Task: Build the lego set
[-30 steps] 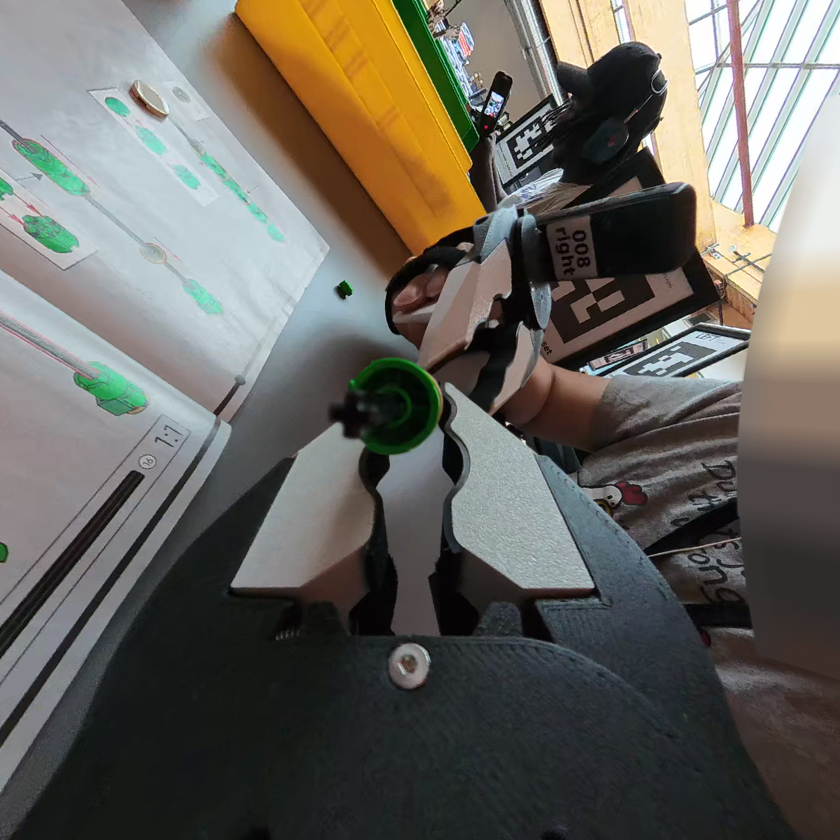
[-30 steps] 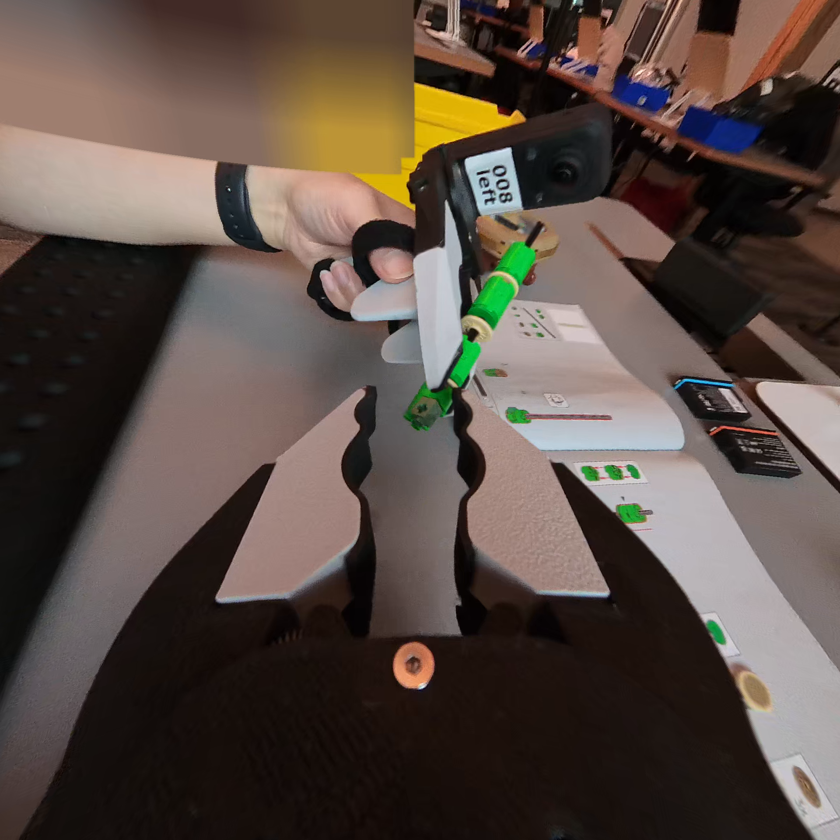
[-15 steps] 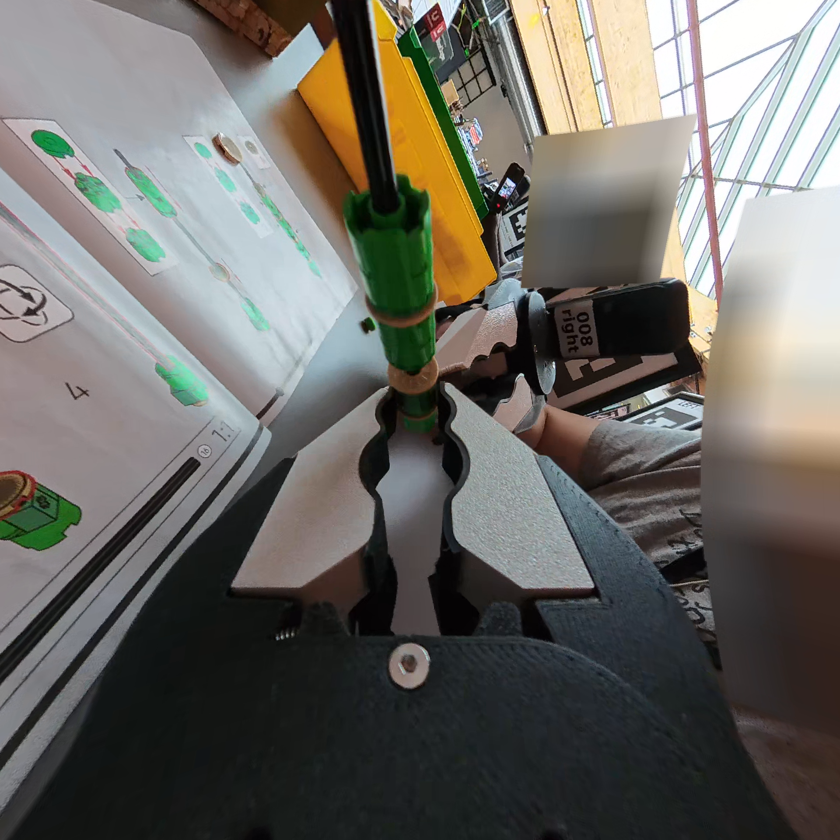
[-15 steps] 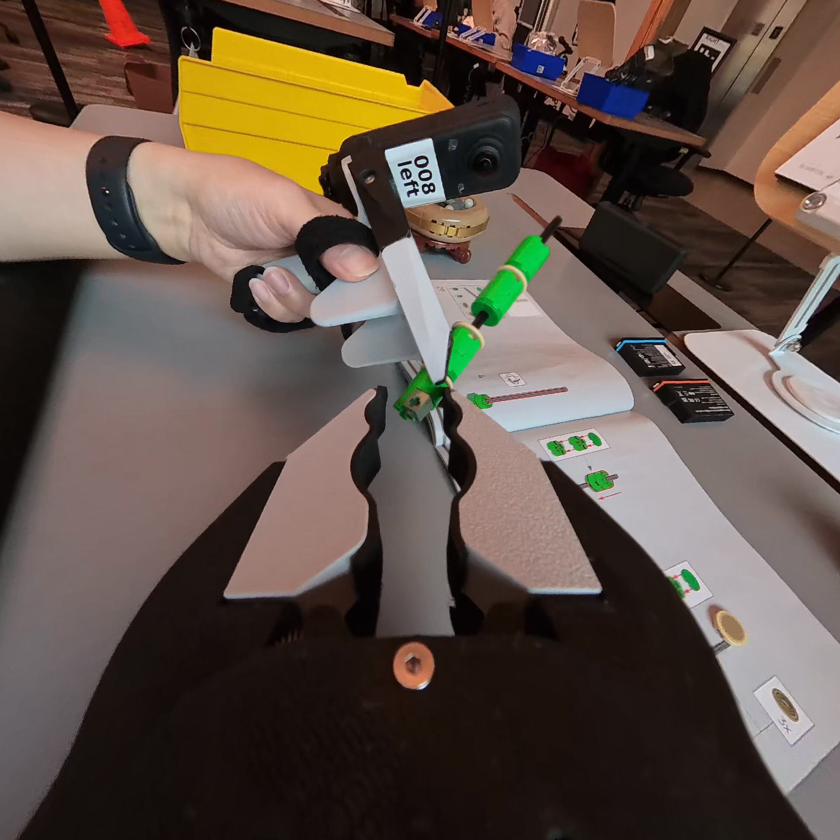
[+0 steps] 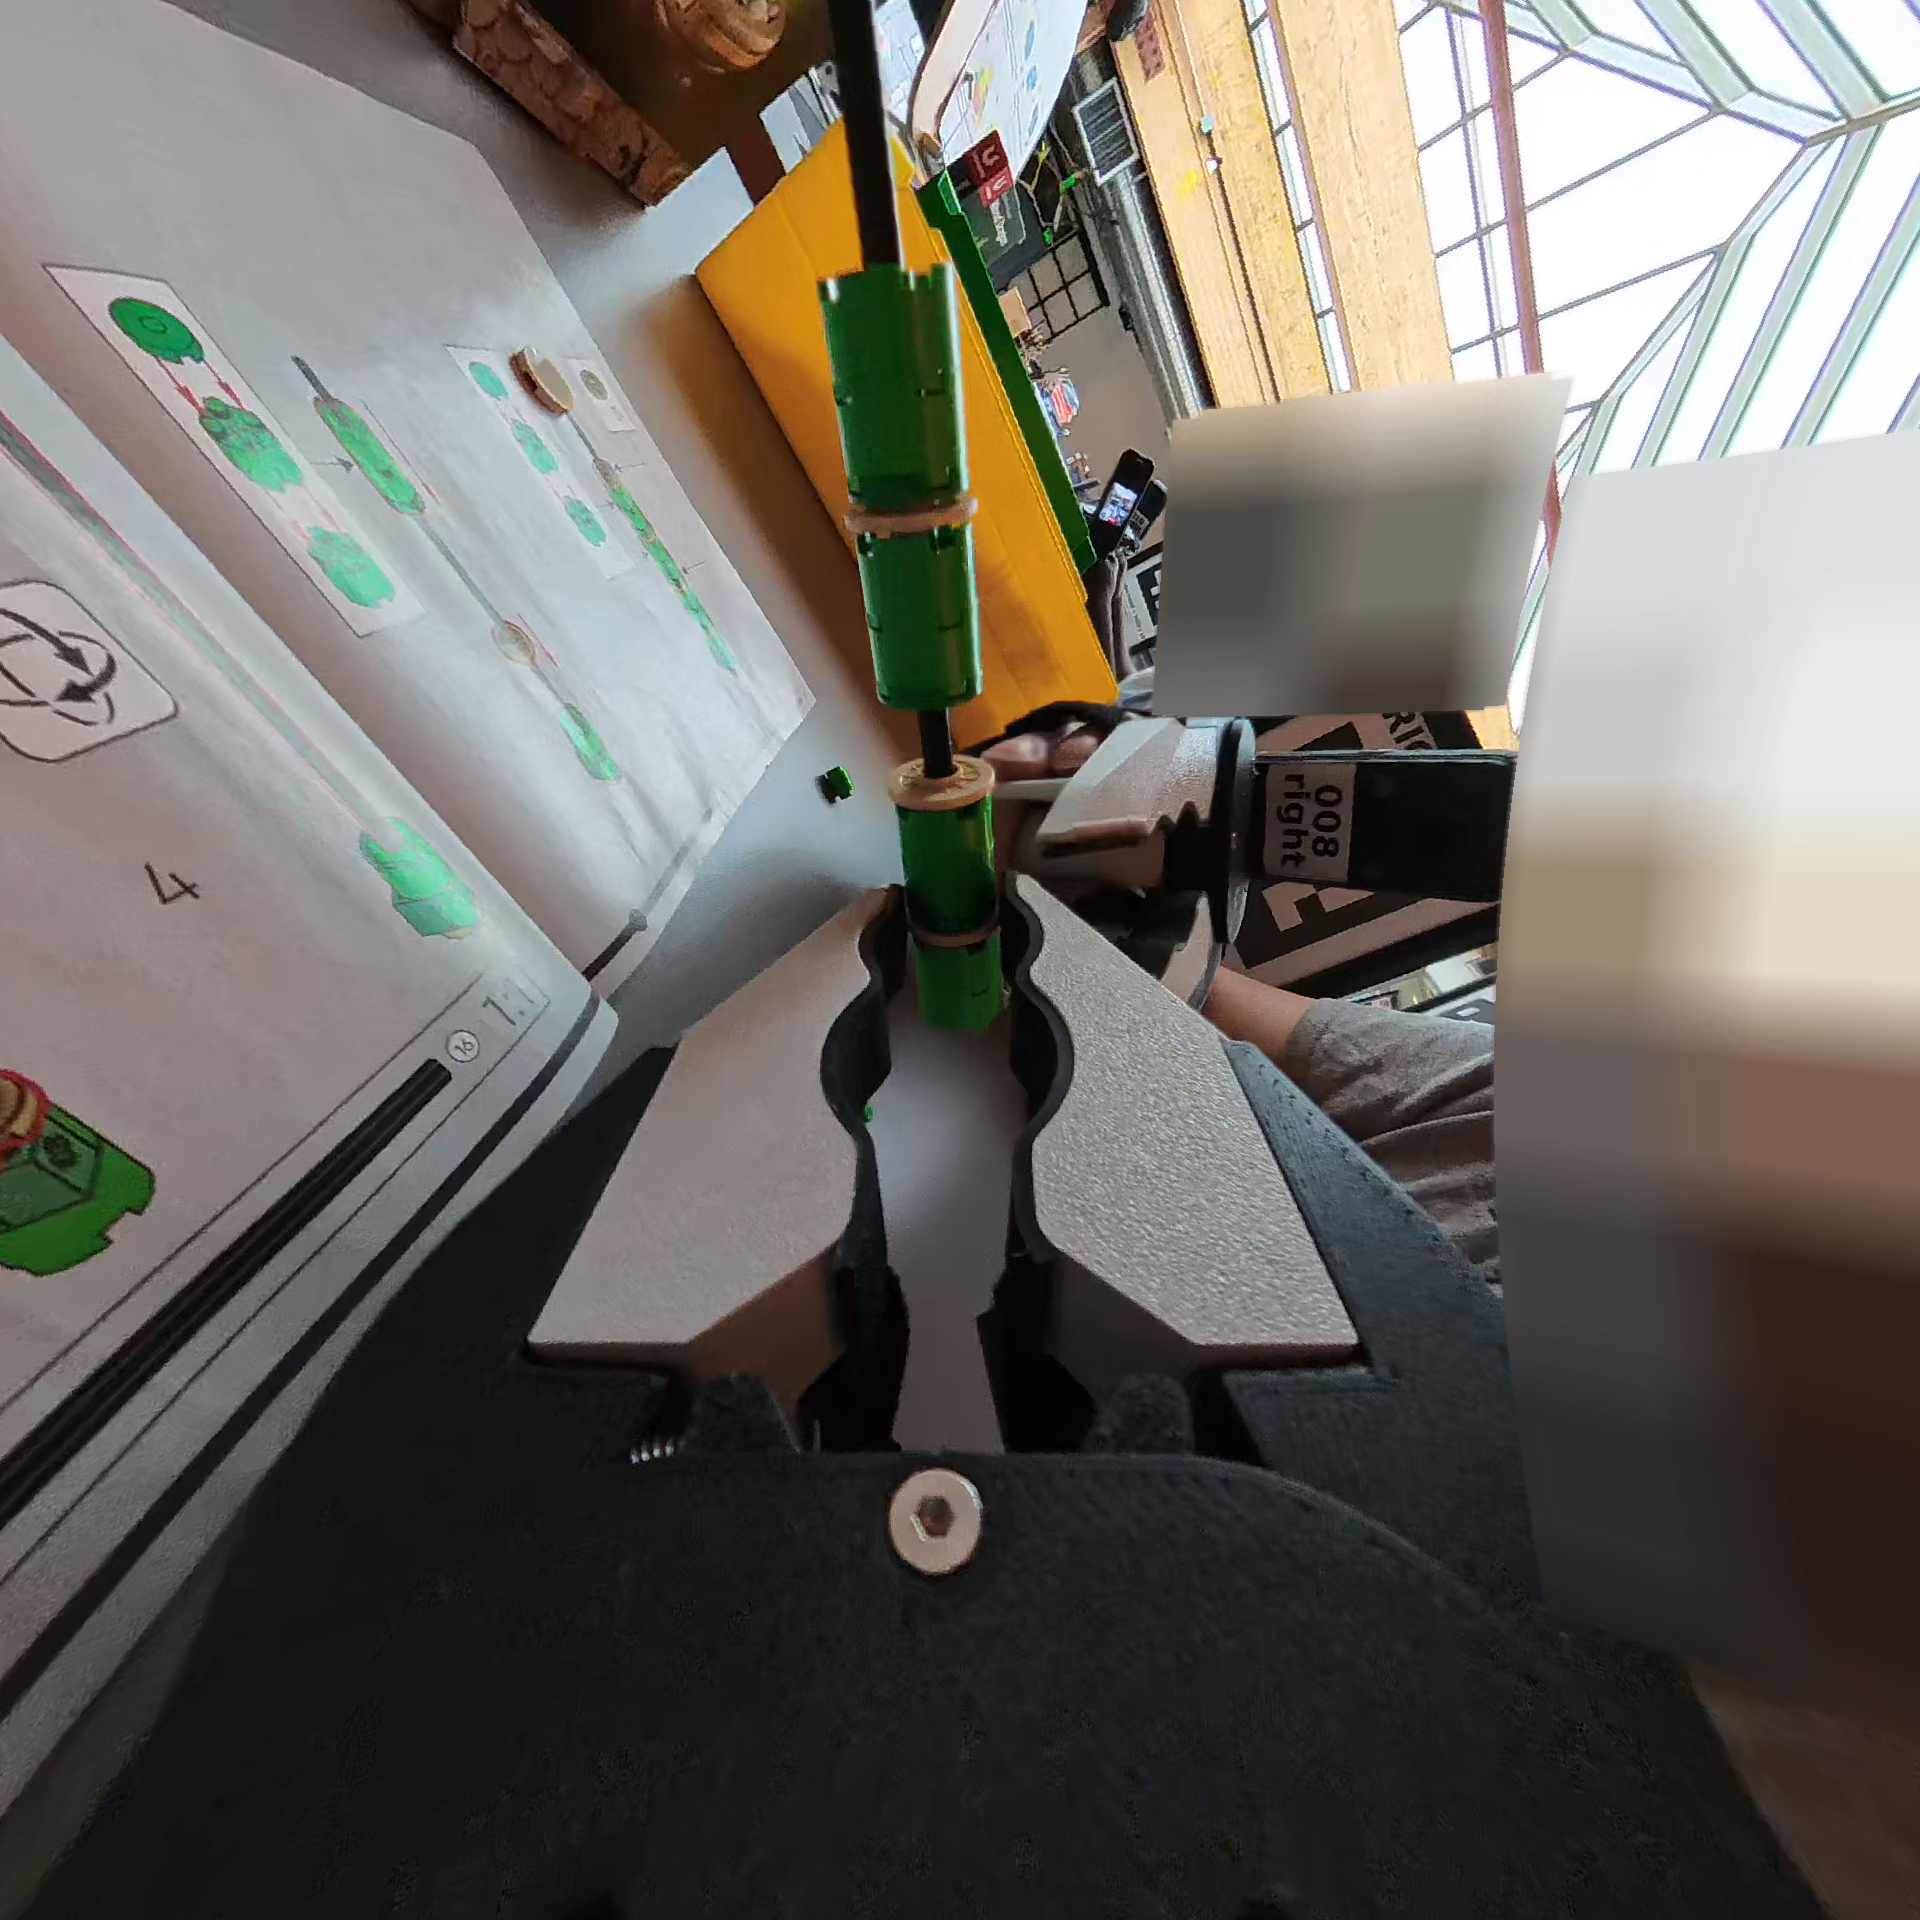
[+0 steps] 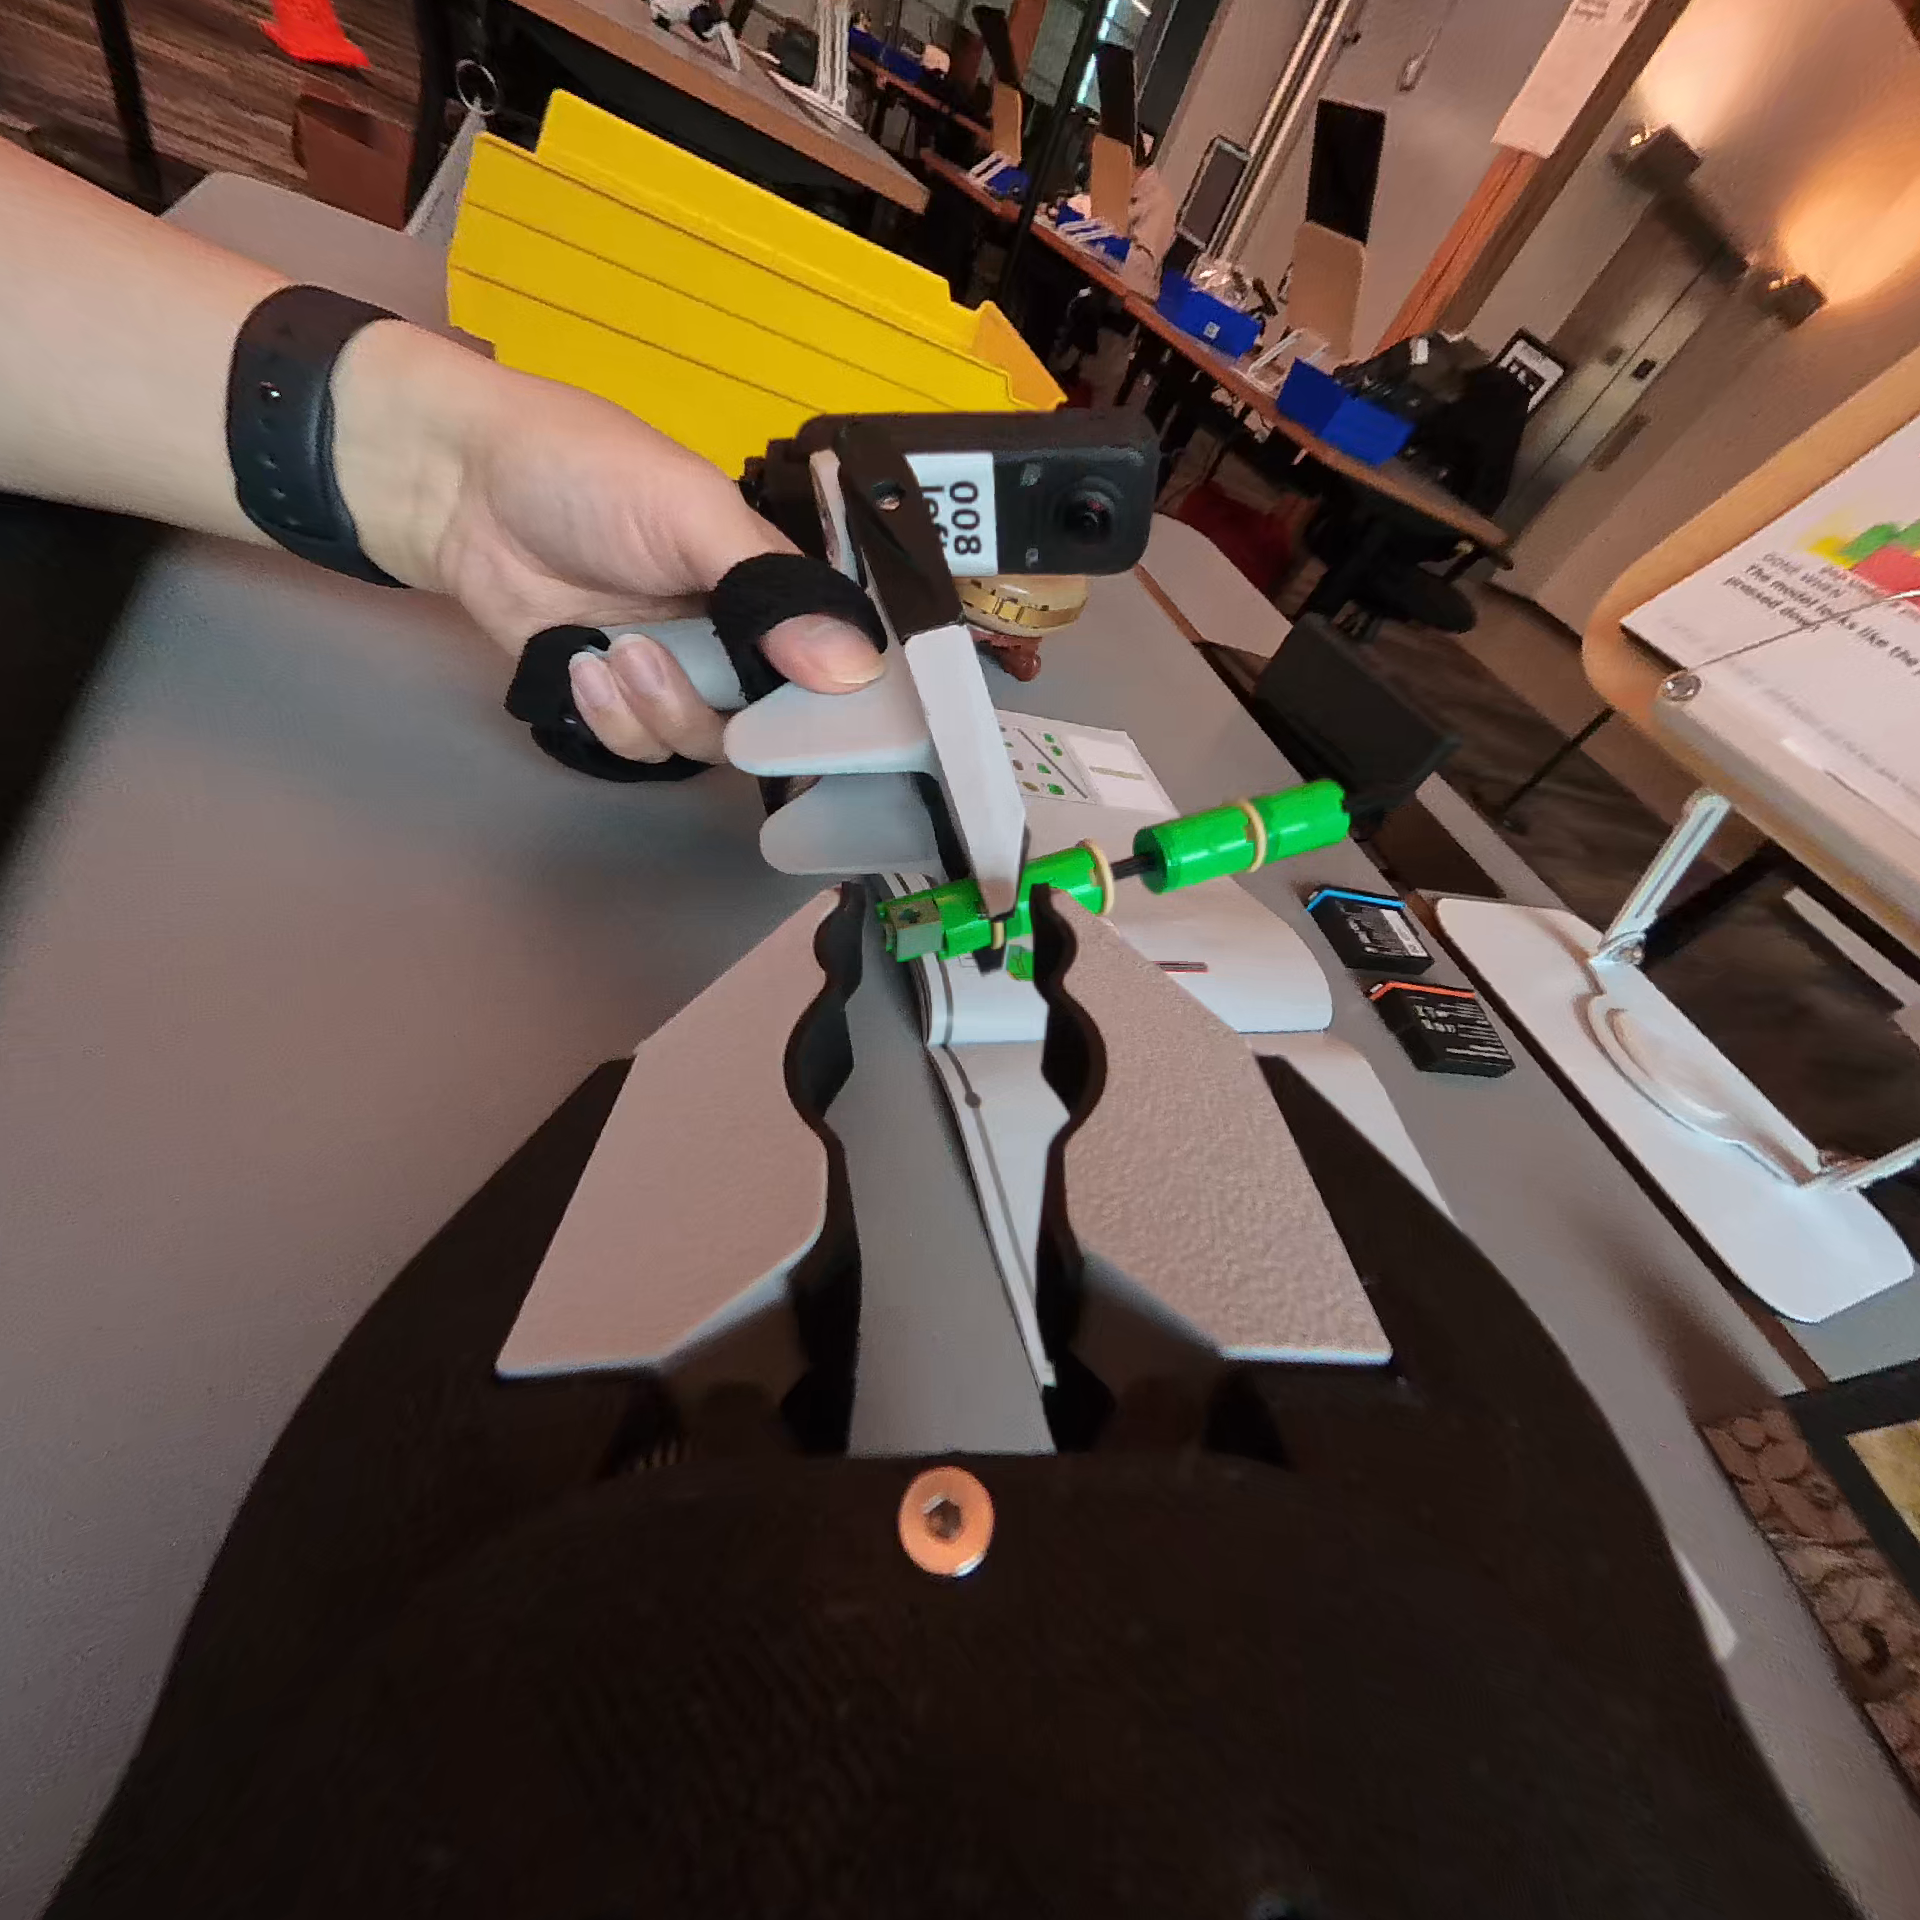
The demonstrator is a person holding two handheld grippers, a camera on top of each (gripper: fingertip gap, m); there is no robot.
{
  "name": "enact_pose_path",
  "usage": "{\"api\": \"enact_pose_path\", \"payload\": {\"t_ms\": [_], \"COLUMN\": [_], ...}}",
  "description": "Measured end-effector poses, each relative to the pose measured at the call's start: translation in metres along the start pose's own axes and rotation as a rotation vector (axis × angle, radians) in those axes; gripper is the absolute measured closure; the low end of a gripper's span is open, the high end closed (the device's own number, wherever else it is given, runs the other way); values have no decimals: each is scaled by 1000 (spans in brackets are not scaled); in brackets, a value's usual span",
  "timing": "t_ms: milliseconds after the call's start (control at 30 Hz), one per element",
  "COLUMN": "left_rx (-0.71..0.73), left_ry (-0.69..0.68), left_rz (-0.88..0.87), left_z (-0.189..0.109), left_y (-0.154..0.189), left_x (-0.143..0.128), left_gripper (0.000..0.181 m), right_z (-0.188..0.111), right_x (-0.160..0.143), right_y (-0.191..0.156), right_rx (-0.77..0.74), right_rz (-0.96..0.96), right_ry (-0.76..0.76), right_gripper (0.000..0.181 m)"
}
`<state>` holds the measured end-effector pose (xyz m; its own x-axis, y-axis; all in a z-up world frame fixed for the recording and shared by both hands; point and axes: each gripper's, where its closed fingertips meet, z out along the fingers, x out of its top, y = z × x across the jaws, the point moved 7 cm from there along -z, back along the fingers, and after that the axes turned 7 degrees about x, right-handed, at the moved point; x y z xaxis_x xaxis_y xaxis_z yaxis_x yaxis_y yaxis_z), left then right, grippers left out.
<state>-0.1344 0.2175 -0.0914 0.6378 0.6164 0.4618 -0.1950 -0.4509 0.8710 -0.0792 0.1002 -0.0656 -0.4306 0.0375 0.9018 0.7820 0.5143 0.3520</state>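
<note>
The lego stalk is a black axle strung with green cylinders and tan rings. My left gripper is shut on its lower green end, and the stalk runs straight away from the camera. In the right wrist view the stalk lies nearly level above the table, held by the left gripper from above. My right gripper is open and holds nothing; its fingertips flank the stalk's held end. It also shows in the left wrist view, just right of the stalk beside a tan ring.
The open instruction booklet lies on the grey table, with a loose tan round piece on it and a small green piece beside it. A yellow bin stands behind. Two small black boxes and a white stand are at the right. My two grippers' fingertips are within a few centimetres of each other.
The left gripper has turned the stalk from steeply tilted to nearly level in the right wrist view. My right gripper has moved in until its open tips flank the stalk's held end.
</note>
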Motion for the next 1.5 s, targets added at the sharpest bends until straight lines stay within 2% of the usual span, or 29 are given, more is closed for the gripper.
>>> {"api": "enact_pose_path", "payload": {"t_ms": [167,267,500,900,1233,1500], "left_rx": [-14,-24,-6,39,39,-77], "left_ry": [-61,-90,-134,-142,-135,-128], "left_rz": [-7,-11,1,38,51,-36], "left_z": [11,16,24,25,27,26], "left_y": [1,3,4,2,4,5], "left_x": [-9,-14,-22,-23,-24,-24], "left_gripper": [166,166,166,166,166,166], "right_z": [-7,-8,-3,-1,-2,-6], "right_x": [-6,-13,-18,-23,-22,-18], "right_y": [0,-3,-8,-8,-10,-8], "right_rx": [39,80,94,121,119,131], "right_rz": [-59,-81,-124,-59,-138,-110], "right_ry": [4,-3,-59,-65,-34,3], "right_gripper": [123,118,130,129,130,130]}}
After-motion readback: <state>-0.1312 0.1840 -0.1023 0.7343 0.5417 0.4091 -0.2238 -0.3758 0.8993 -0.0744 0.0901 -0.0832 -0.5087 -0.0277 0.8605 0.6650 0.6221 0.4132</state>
